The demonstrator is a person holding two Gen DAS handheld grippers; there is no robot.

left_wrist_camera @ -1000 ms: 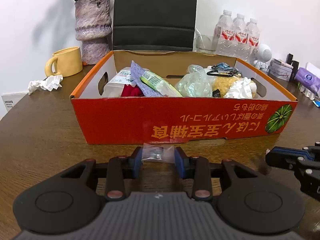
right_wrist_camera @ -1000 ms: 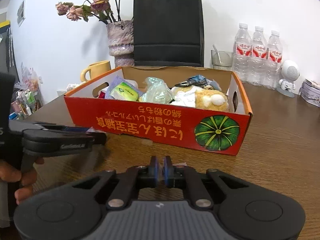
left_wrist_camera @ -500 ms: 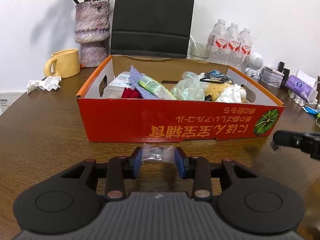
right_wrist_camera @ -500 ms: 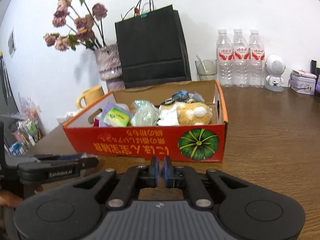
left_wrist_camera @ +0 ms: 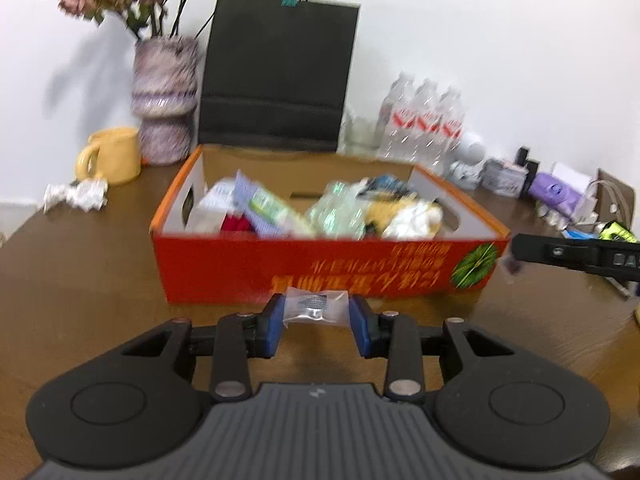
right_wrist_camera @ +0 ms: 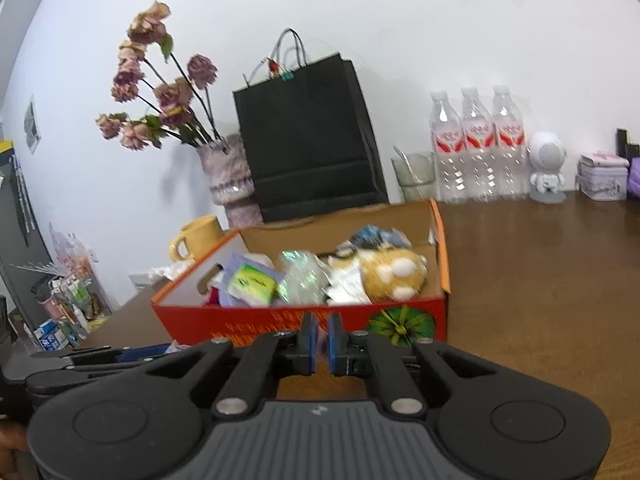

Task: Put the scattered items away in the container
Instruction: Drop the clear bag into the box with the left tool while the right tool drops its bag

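Note:
An orange cardboard box [left_wrist_camera: 240, 272] stands on the brown table, filled with packets, a crinkled plastic bag and a yellow plush toy [right_wrist_camera: 394, 274]. My left gripper [left_wrist_camera: 317, 316] is shut on a small clear plastic packet [left_wrist_camera: 316, 306] with something metallic inside, held in front of the box's near wall. My right gripper [right_wrist_camera: 323, 340] is shut with nothing between its pads, just before the box's near right corner [right_wrist_camera: 440, 312]. The right gripper's black body [left_wrist_camera: 576, 256] shows at the right edge of the left wrist view; the left gripper [right_wrist_camera: 100, 356] shows low at the left of the right wrist view.
Behind the box stand a black paper bag [left_wrist_camera: 276, 76], a vase of dried flowers [left_wrist_camera: 164, 96], a yellow mug [left_wrist_camera: 112, 156] and three water bottles [left_wrist_camera: 424, 124]. A crumpled tissue [left_wrist_camera: 76, 196] lies at the left. A small white robot figure [right_wrist_camera: 546, 172] and boxes sit at the right.
Both grippers have risen and tilted, so the box looks lower and further off and more of its inside shows. The left gripper keeps the packet; the right stays shut and has rolled.

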